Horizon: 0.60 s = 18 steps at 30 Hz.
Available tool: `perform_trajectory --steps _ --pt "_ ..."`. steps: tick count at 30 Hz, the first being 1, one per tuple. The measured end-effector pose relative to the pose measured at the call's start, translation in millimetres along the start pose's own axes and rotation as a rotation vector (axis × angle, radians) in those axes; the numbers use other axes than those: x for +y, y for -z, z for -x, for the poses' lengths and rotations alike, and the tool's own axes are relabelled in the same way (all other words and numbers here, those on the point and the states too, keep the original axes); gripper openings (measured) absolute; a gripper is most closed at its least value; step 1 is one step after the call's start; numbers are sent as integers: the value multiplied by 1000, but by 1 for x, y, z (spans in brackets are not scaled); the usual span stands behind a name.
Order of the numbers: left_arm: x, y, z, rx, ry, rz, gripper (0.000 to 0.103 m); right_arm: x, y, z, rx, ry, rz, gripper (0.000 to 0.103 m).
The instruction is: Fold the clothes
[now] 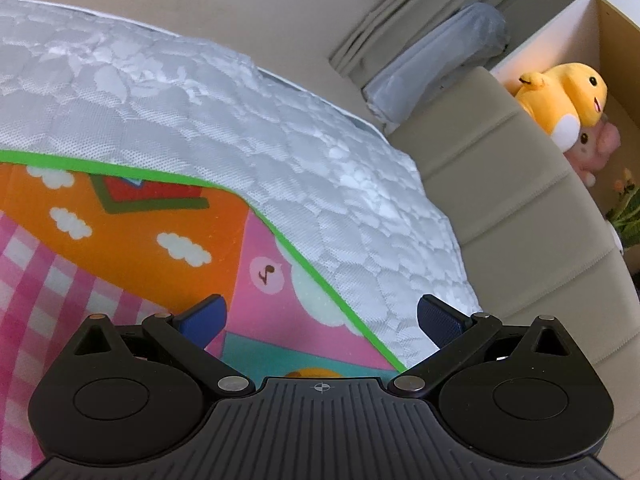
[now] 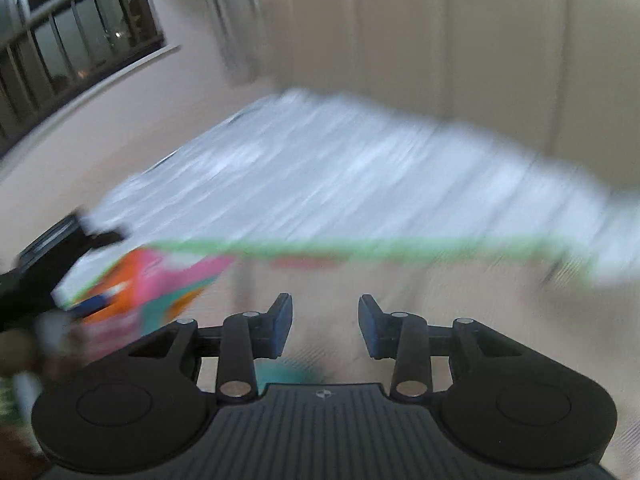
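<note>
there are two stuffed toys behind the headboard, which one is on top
The yellow plush toy is on top. It lies over the pink plush toy, which peeks out beneath it, both behind the beige headboard.

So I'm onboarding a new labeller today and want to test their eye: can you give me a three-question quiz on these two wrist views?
1. True or false: the left gripper is clamped on the pink checked cloth.
2. What colour is the trim on the cartoon mat? A red, B green, C black.
3. Fill in: the plush toy behind the beige headboard is mostly ____.

Key:
1. False; its jaws stand wide apart above the mat, holding nothing.
2. B; the trim runs against the white quilted mattress.
3. Yellow.

The right gripper is open too, though its view is blurred.
</note>
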<state>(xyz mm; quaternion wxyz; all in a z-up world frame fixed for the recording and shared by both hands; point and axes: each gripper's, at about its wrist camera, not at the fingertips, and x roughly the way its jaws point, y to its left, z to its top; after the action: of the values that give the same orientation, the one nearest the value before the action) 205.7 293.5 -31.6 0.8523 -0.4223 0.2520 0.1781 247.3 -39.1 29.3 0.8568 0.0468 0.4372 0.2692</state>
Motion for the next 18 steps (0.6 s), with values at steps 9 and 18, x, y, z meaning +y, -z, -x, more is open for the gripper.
perform_trajectory --steps 9,18 --pt "4 -2 1 -10 -15 16 103 5 62 -75 183 -290 -518 36" --pt "-2 4 -8 -28 -33 -33 103 37 27 -58 -48 -216 -152 3"
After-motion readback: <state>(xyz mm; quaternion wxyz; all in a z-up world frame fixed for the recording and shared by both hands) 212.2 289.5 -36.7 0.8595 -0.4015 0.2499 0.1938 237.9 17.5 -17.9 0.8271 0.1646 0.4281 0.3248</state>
